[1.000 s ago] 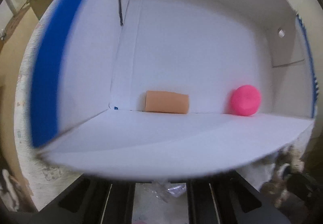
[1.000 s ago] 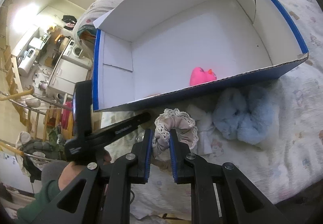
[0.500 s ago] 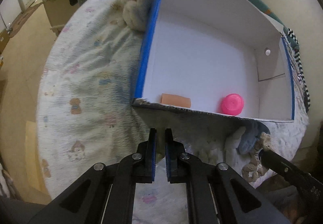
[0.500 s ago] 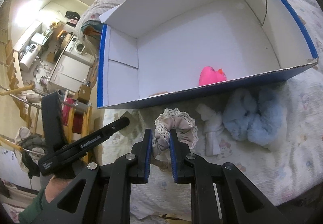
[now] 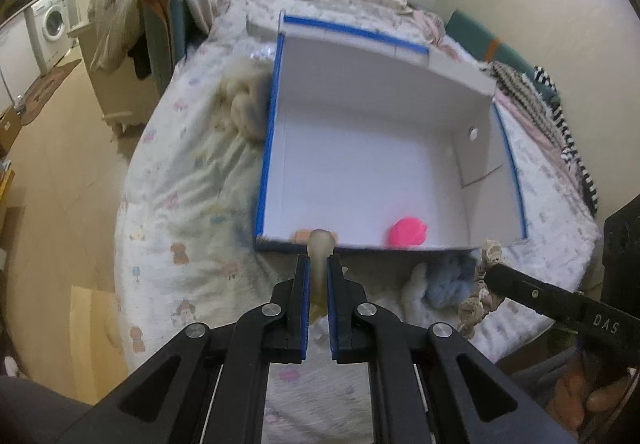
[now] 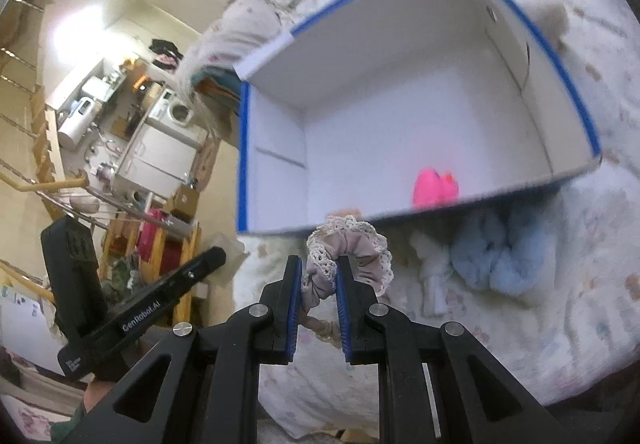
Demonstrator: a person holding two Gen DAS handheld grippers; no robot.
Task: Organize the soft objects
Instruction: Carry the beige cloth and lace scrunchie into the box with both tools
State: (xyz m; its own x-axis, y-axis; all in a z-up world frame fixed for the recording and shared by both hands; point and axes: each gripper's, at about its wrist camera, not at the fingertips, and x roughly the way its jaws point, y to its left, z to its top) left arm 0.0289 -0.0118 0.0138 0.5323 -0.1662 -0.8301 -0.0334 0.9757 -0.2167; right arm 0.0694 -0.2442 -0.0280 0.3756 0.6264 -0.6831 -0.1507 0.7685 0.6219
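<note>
R gripper (image 6: 317, 276) jaws pinch a lace-edged scrunchie (image 6: 347, 248) just before the white box (image 6: 276, 152) w/ blue rim. Pink toy (image 6: 434, 186) inside. Blue fluffy scrunchie (image 6: 500, 256) on bed (image 6: 540, 324) beside box. L gripper (image 6: 160, 304) at left.

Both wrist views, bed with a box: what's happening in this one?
A person is sorting soft items into a white box with blue edges on a bed. The right gripper is shut on a lace-trimmed scrunchie just outside the near wall. The left gripper is pinching a pale soft piece. A pink toy already sits inside; a blue fluffy scrunchie lies outside.
</note>
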